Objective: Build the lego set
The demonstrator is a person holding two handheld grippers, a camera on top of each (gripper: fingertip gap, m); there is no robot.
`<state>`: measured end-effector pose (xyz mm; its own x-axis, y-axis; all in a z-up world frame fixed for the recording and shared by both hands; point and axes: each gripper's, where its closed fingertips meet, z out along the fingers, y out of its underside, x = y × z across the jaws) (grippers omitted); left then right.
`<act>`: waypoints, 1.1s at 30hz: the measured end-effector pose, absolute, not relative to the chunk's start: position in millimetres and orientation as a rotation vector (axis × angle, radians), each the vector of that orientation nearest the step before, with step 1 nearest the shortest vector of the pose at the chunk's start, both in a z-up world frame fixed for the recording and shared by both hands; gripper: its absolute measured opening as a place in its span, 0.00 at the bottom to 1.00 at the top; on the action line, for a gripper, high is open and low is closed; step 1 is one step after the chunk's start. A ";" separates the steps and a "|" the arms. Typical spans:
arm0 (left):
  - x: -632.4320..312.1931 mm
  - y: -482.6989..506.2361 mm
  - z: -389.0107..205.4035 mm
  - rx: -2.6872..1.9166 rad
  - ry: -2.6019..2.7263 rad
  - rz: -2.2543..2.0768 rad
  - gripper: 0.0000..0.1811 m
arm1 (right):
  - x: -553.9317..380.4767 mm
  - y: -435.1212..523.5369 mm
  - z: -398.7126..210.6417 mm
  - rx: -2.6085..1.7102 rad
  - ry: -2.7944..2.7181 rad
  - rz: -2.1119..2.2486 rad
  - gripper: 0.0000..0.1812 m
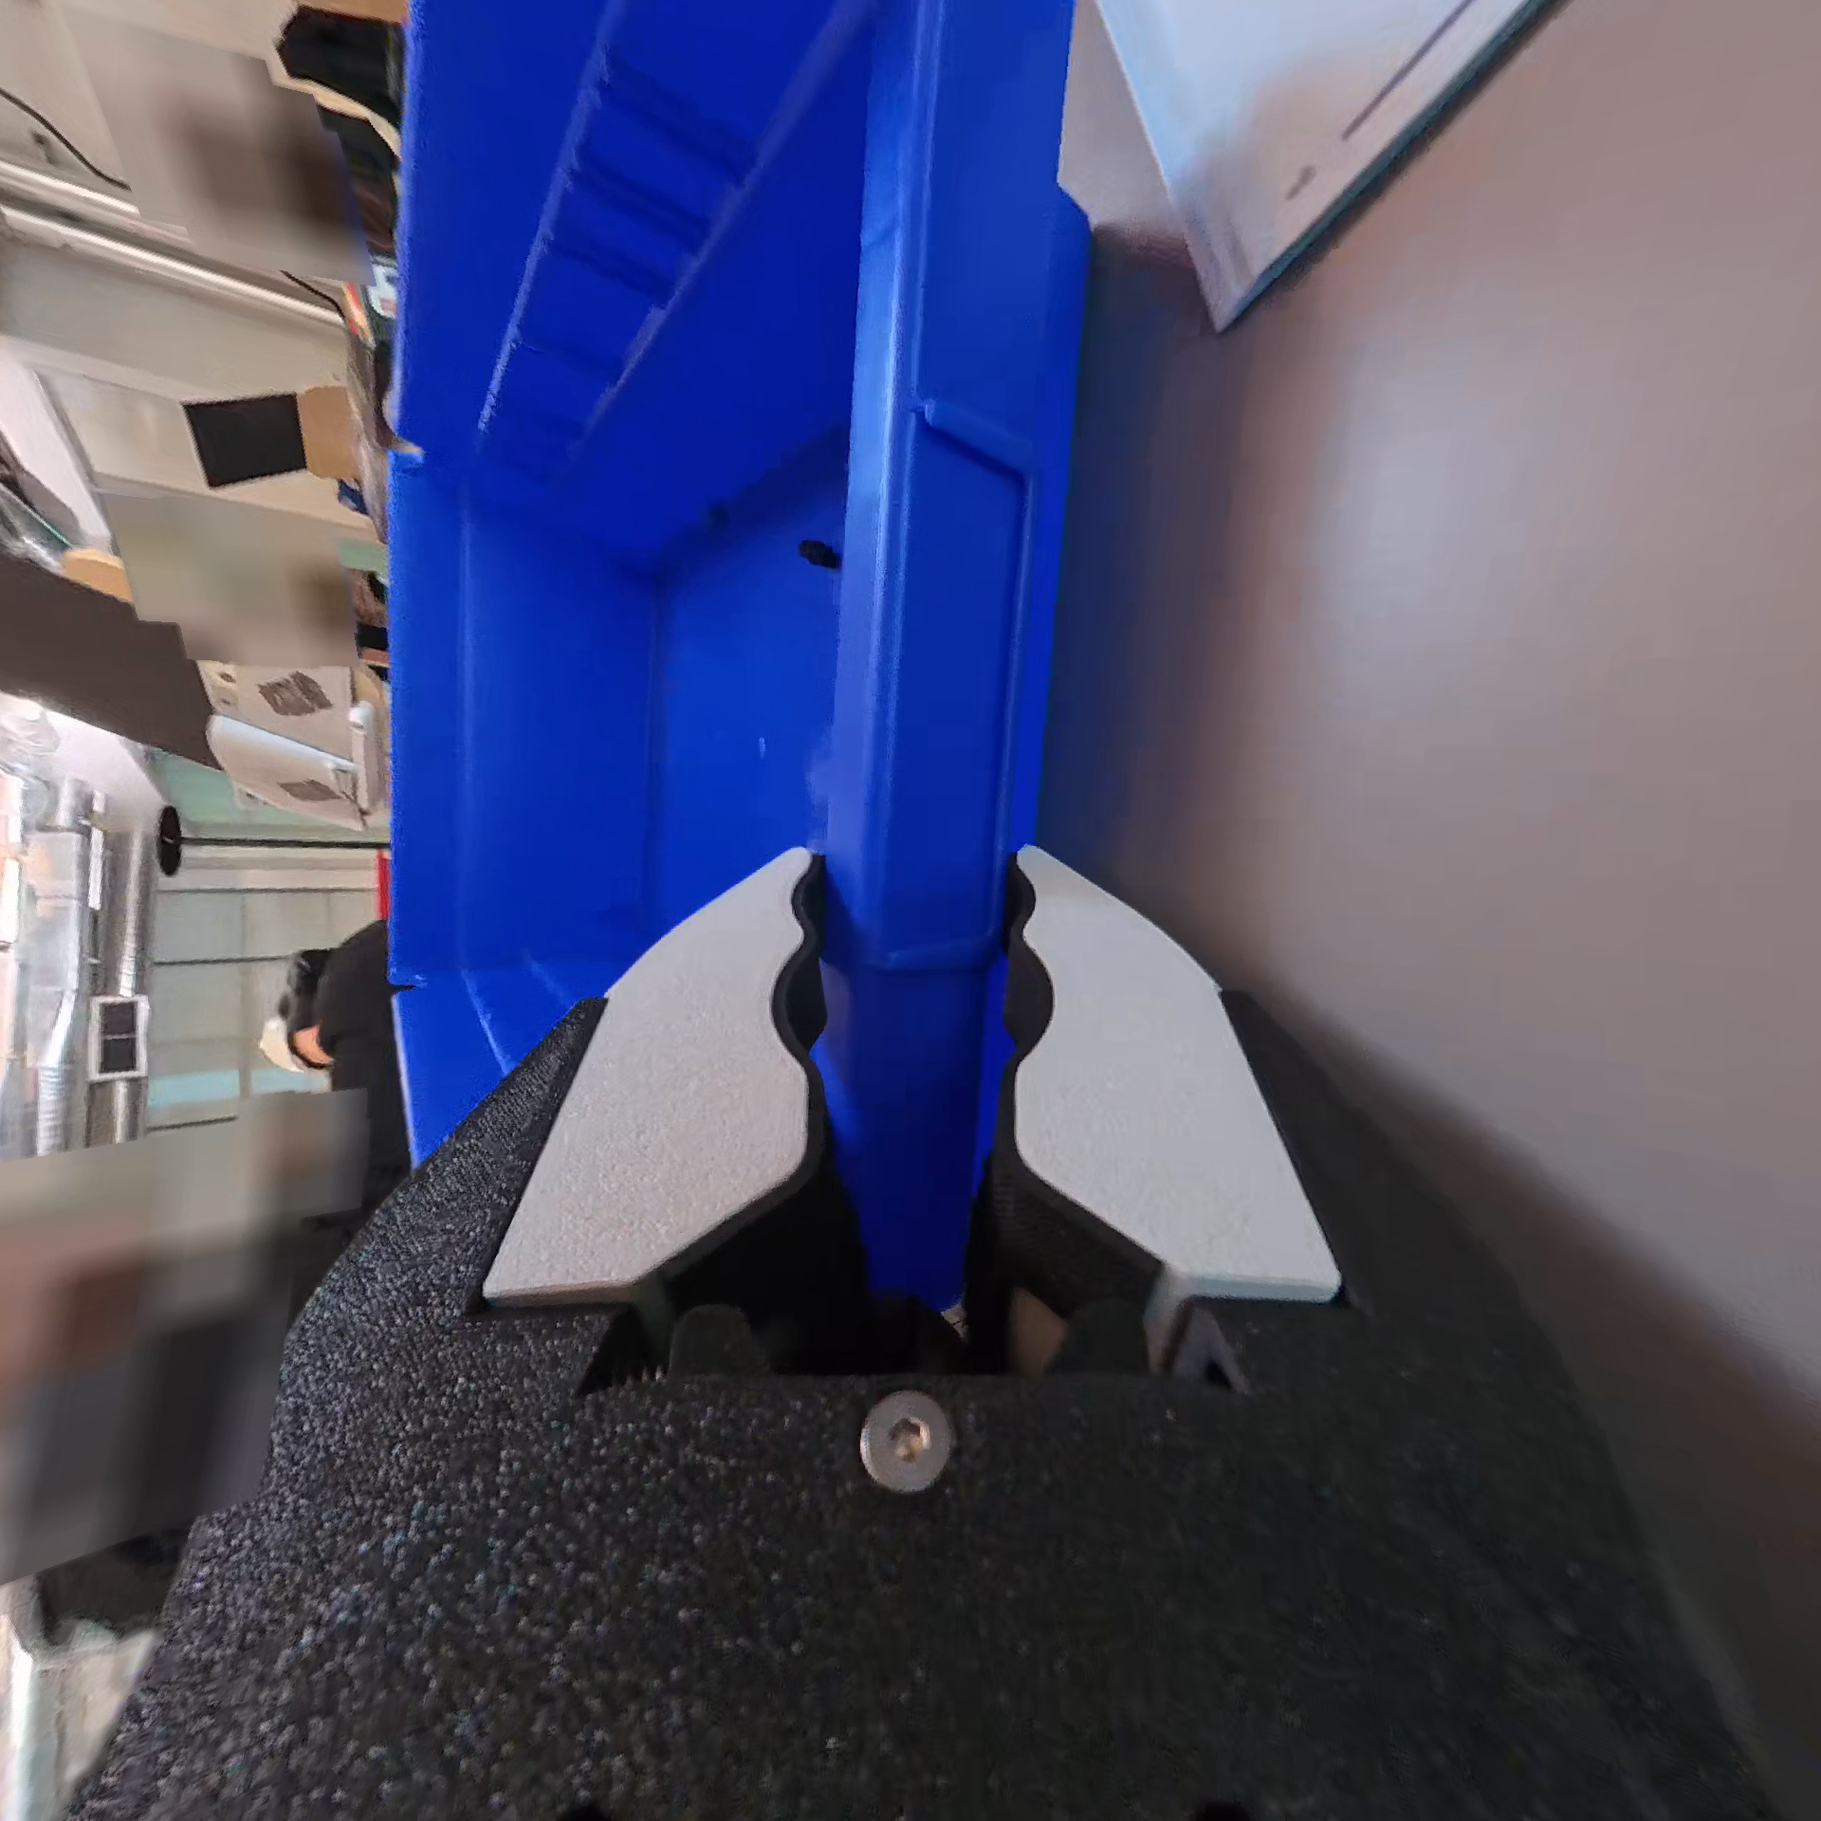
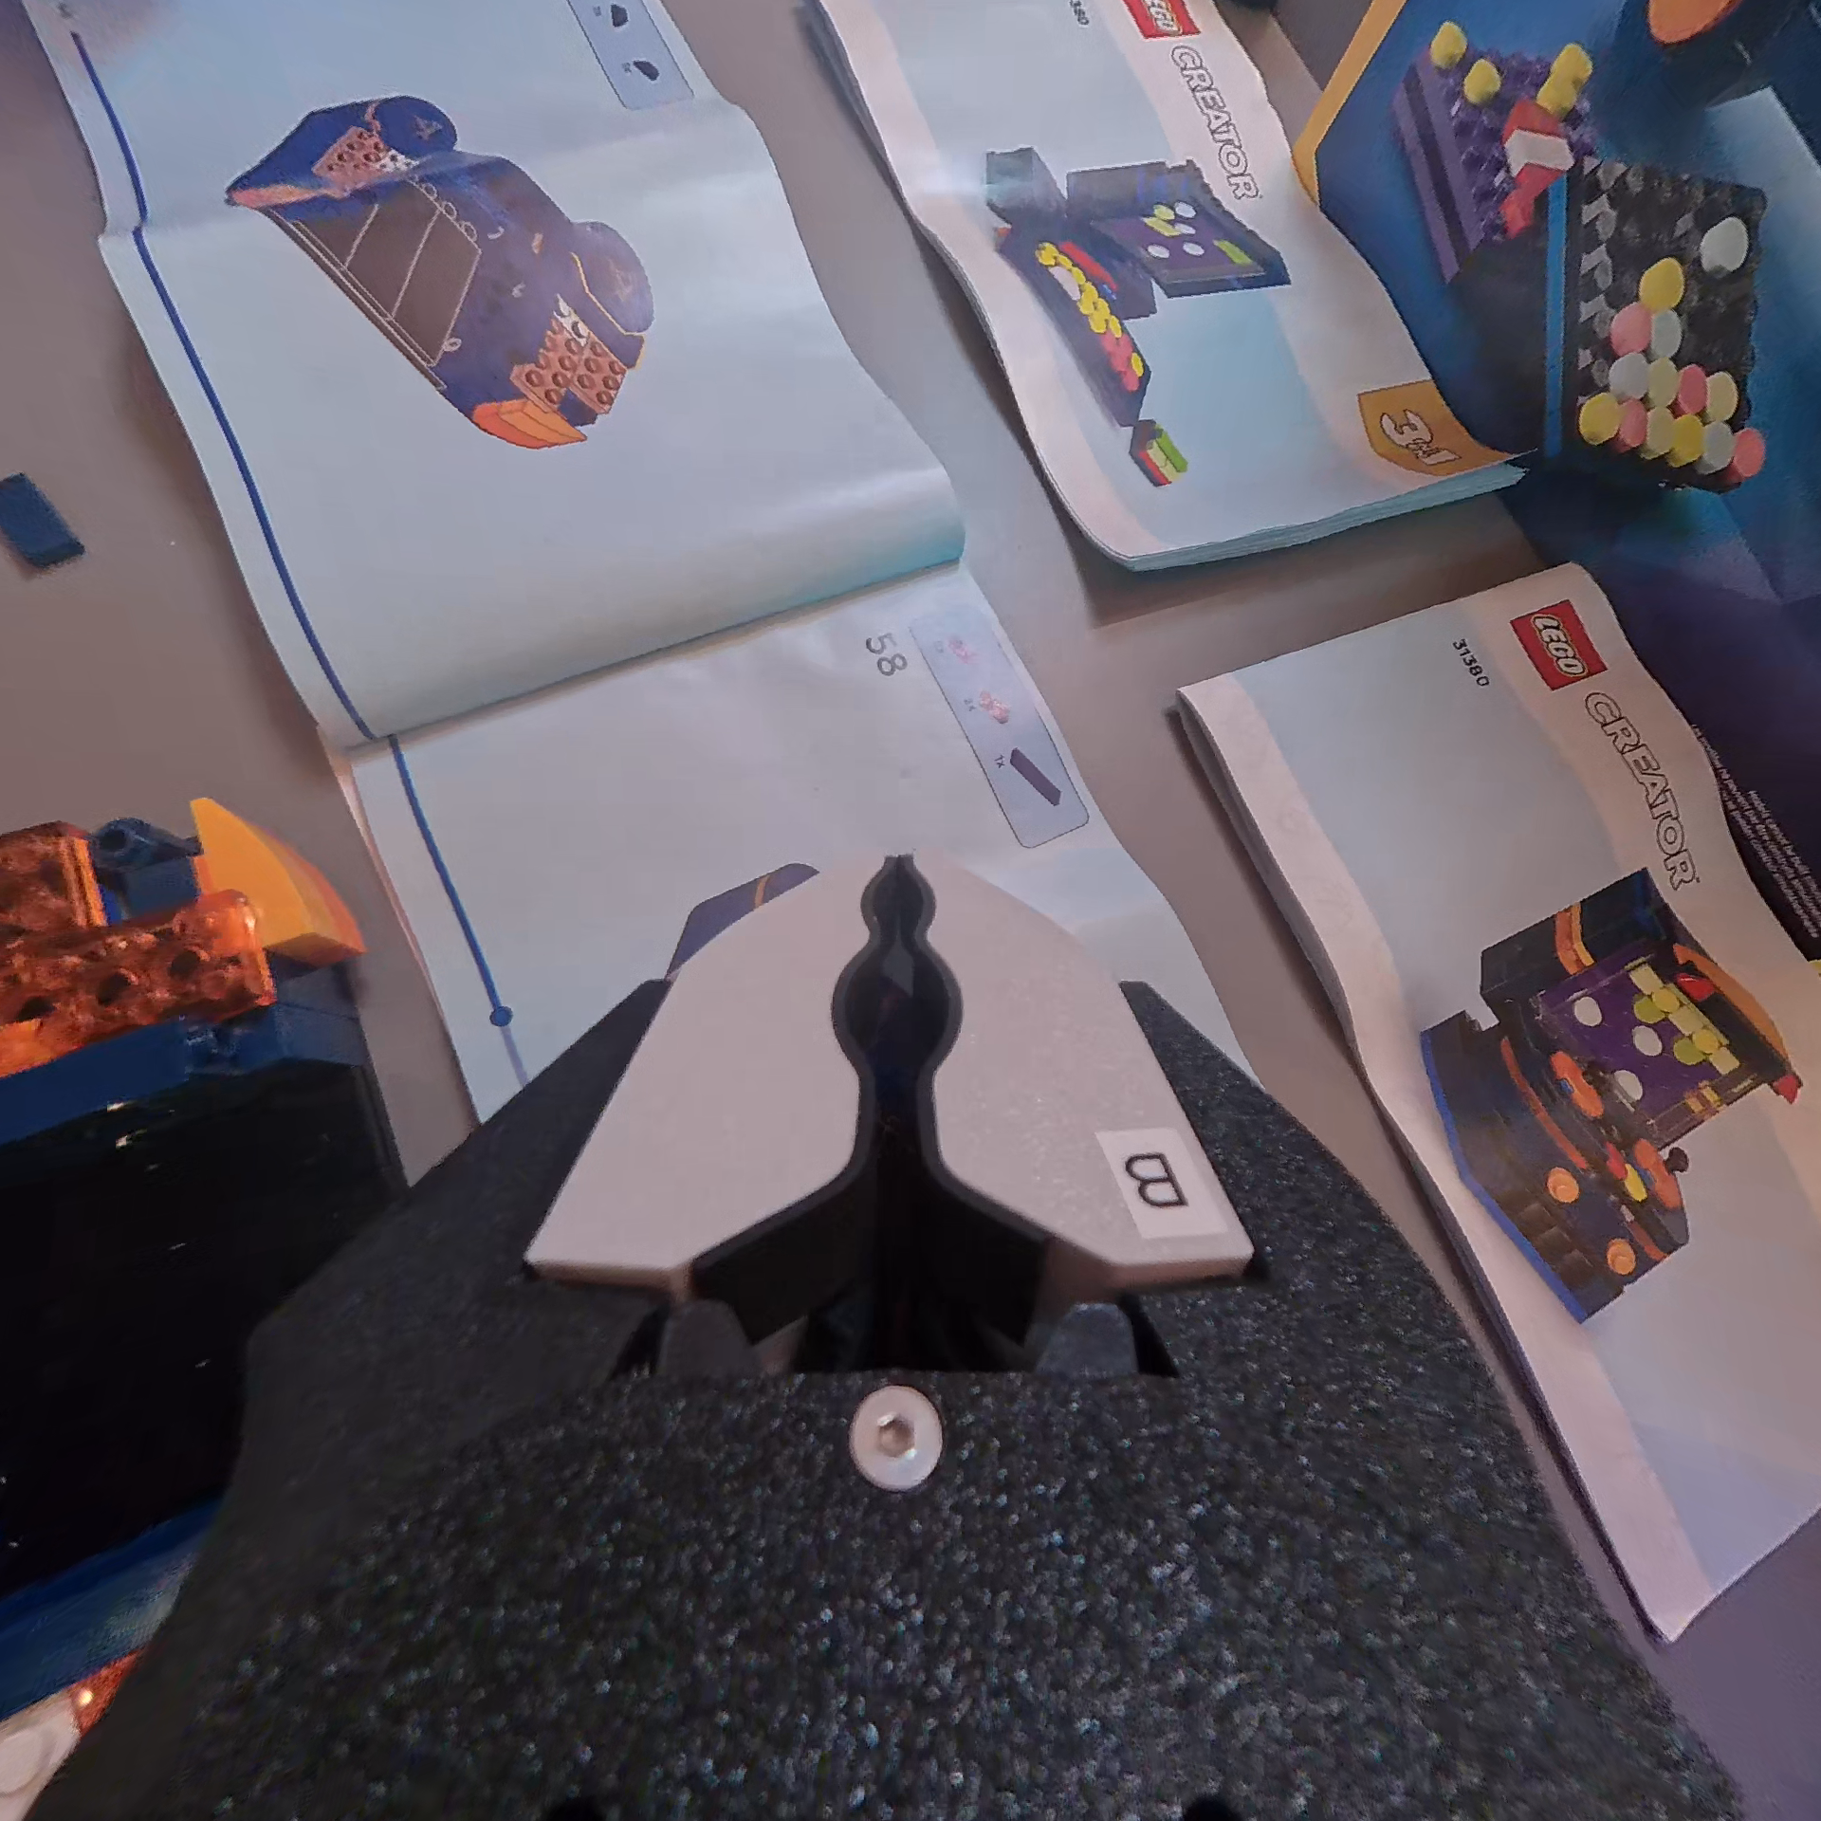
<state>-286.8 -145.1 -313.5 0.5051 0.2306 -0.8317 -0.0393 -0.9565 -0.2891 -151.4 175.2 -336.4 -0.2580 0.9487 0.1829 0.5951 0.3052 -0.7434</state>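
While the left claw [image 1: 911,946] was clamped on the side wall of one blue plastic bin [image 1: 631,552], seemingly to tip or carry it for parts, the right claw [image 2: 899,867] hung pressed together and empty over the worktop [image 2: 118,611]. Listed: one open instruction booklet [image 2: 552,473] at centre, for reference; two closed booklets [image 2: 1113,296]; one box [image 2: 1616,246], upper right; one partly built lego model [image 2: 148,985], left edge; one loose dark blue tile [image 2: 34,520].

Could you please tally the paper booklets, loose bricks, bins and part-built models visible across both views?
Open booklet: 1
Closed booklets: 2
Loose blue brick: 1
Blue bin: 1
Part-built model: 1
Total: 6
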 end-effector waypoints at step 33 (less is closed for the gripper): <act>1.3 240.9 -184.0 -1.894 0.255 -0.674 0.45 | 213.8 331.6 -228.7 -1.808 -0.709 0.089 0.20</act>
